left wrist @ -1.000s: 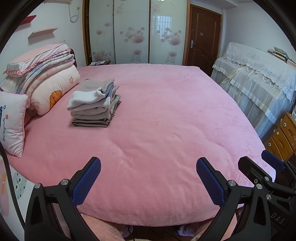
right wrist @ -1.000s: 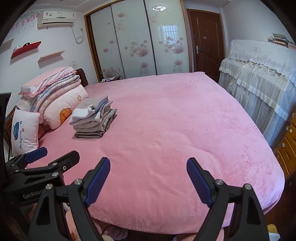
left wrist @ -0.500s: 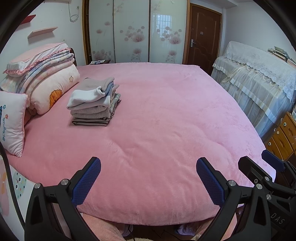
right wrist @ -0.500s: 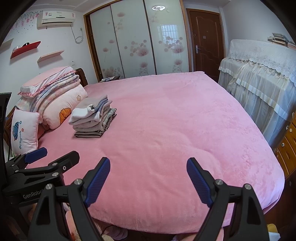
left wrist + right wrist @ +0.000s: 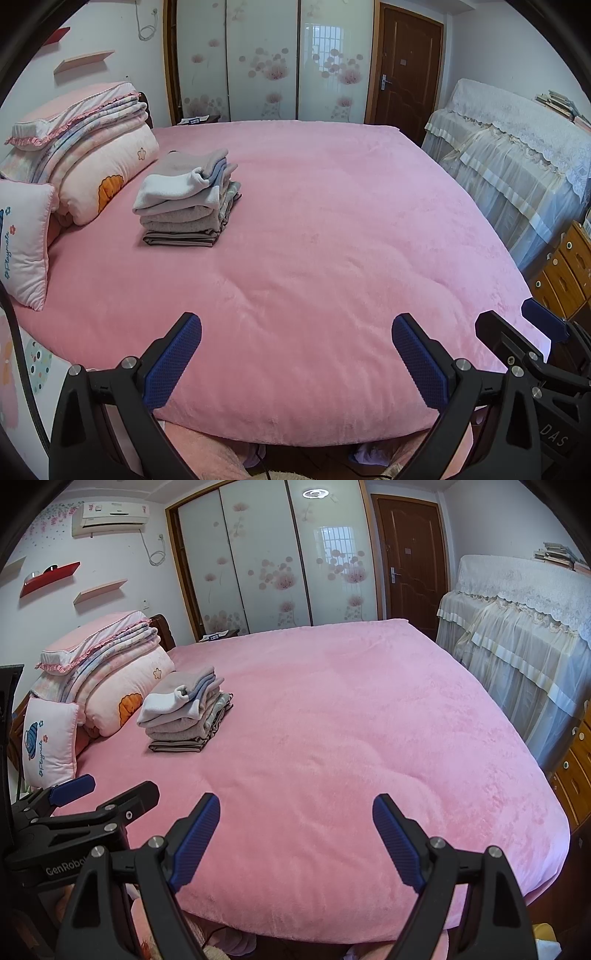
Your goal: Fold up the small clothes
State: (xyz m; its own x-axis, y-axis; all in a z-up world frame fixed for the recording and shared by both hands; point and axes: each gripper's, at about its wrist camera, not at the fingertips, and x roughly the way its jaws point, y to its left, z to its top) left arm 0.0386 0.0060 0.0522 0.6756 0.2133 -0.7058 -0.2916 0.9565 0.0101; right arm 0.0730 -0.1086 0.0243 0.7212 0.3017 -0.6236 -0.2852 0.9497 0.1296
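Note:
A stack of folded small clothes (image 5: 186, 201) in grey, white and pale blue sits on the pink bed (image 5: 332, 229) at the far left; it also shows in the right wrist view (image 5: 184, 712). My left gripper (image 5: 295, 328) is open and empty, held above the bed's near edge. My right gripper (image 5: 295, 808) is open and empty too, beside it on the right. The right gripper also shows at the right edge of the left wrist view (image 5: 517, 328). The left gripper also shows at the lower left of the right wrist view (image 5: 110, 790). Both are far from the stack.
Folded quilts and pillows (image 5: 85, 155) lie at the bed's head on the left, with a small pillow (image 5: 22, 240) in front. A lace-covered cabinet (image 5: 517, 147) and wooden drawers (image 5: 565, 269) stand right of the bed. Wardrobe doors (image 5: 266, 59) and a door are behind.

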